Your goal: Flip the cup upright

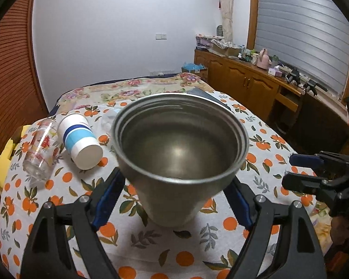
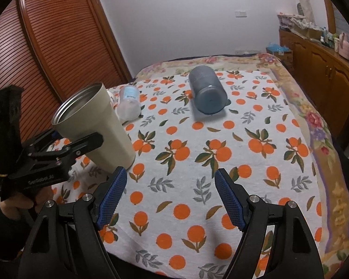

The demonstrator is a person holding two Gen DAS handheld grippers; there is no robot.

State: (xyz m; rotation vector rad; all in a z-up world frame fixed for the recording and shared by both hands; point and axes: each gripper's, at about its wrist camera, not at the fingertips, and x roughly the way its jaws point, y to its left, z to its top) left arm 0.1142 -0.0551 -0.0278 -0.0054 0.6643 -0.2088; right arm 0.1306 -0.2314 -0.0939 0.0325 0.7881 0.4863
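Between left gripper pads: steel cup pinched, tilted; finish rotation, seat base flat on cloth; right gripper spread, idle

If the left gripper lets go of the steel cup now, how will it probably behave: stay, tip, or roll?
The steel cup is tilted in the left gripper, its narrow base near the tablecloth, so it would likely tip. Its round, tapered wall suggests it would roll in a curve. It looks empty inside, so probably light and rigid.
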